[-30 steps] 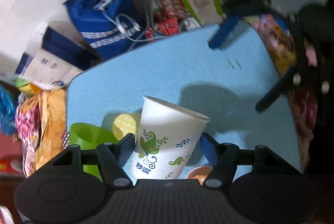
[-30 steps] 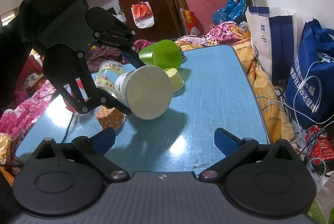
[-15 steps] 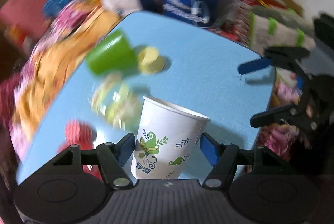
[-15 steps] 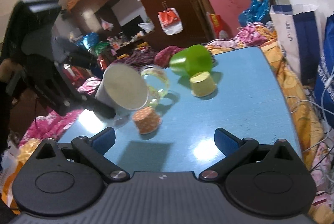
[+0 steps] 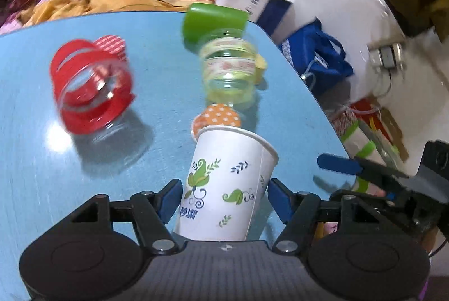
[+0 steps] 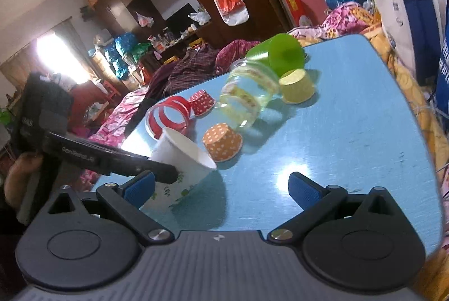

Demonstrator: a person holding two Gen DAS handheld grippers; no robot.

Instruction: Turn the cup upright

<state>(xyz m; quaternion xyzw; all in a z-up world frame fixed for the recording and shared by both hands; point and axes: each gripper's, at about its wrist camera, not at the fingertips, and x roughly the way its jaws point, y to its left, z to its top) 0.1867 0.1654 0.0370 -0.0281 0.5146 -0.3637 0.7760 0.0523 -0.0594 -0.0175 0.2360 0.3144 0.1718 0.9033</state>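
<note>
We see a white paper cup (image 5: 224,183) printed with green and blue leaves, mouth up and tilted a little, at the near edge of a light blue table (image 5: 168,54). The left gripper (image 5: 223,195) has it clamped between two blue-padded fingers (image 5: 168,197) pressed against the cup's lower sides. Just behind the cup stands an orange polka-dot cupcake liner (image 5: 217,117), mouth down. Farther back, a clear jar with yellow bands (image 5: 230,70) lies on its side, beside a yellow liner (image 6: 297,86) and a green plastic cup (image 5: 212,20) tipped over. To the left, a clear jar with red bands (image 5: 89,87) also lies on its side, near a red dotted liner (image 6: 200,101). The right gripper (image 6: 221,188) hovers over the table, fingers spread wide and holding nothing.
</note>
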